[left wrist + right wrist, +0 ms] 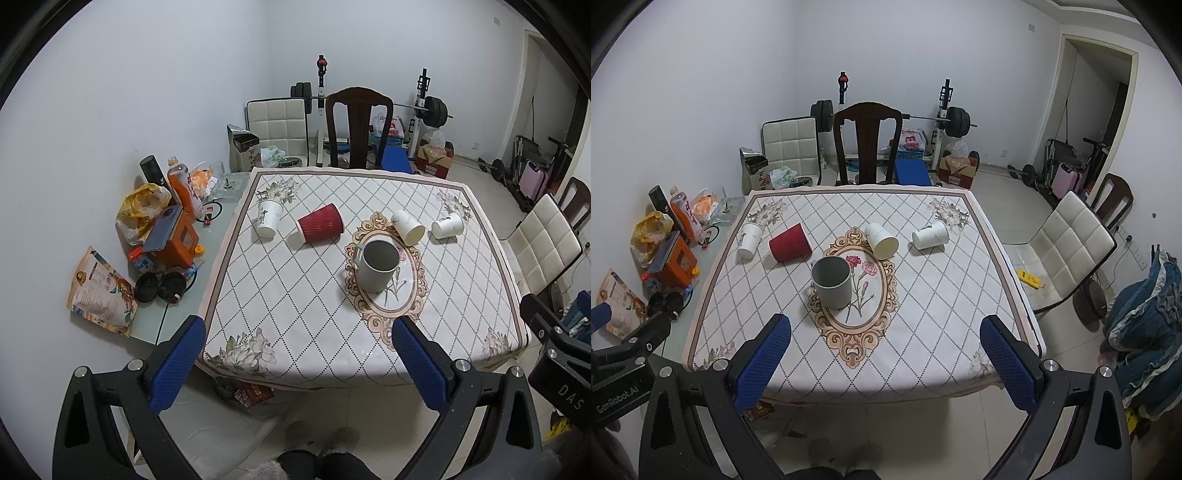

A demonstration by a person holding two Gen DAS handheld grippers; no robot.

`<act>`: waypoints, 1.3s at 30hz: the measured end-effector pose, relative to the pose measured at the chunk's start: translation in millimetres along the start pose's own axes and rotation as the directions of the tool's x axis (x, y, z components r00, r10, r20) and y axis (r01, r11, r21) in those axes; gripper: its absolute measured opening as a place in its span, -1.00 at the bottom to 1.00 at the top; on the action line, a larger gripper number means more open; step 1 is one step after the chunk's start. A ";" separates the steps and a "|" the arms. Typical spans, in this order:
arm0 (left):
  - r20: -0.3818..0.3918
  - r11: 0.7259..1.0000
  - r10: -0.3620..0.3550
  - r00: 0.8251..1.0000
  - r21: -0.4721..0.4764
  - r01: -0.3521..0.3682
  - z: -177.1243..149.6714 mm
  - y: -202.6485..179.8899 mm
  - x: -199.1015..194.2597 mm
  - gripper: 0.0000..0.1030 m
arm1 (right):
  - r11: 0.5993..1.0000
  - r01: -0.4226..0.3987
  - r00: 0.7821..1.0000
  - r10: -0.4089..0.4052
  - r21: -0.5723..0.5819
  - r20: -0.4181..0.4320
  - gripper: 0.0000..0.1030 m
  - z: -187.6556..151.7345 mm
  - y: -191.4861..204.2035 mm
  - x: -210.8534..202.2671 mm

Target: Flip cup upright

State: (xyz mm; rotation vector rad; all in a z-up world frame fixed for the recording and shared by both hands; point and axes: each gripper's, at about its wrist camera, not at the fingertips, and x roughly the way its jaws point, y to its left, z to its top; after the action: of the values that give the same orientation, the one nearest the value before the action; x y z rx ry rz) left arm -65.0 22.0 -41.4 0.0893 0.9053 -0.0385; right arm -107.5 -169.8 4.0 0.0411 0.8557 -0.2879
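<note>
Both grippers, left (299,350) and right (885,349), hang off the tabletop's (923,314) near edge, jaws wide apart, empty. Near half of the cloth bare. Grey mug (832,282) upright at centre; behind it red cup (789,242) and three white cups (881,240) on their sides. Left view alone shows side-table clutter (162,236); right view a doorway (1097,122).

Red cup (320,223): ribbed paper, matt. White cups (407,226): smooth paper. Grey mug (377,264): smooth, matt, looks ceramic. Tablecloth (295,295): printed, slight sheen. Finger pads (177,365): blue textured rubber on black plastic. Chair at 12 o'clock (356,122): dark glossy wood. Floor (1004,192): glossy tile.
</note>
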 end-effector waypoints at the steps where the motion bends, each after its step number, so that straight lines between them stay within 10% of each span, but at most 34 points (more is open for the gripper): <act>1: 0.000 1.000 0.001 1.000 0.000 -0.001 -0.1 -0.6 -0.5 1.00 | 1.000 -0.003 1.000 0.003 0.003 -0.003 1.00 -1.5 0.5 1.2; 39: 0.007 1.000 -0.006 1.000 0.003 0.006 -2.9 -3.7 -6.3 1.00 | 1.000 -0.004 1.000 0.004 0.002 -0.014 1.00 -16.3 -2.8 0.3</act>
State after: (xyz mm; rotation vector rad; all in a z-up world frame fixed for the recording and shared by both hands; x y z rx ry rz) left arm -71.4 18.5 -38.4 0.0887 0.8985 -0.0458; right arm -120.0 -170.1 -6.7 0.0466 0.8688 -0.2849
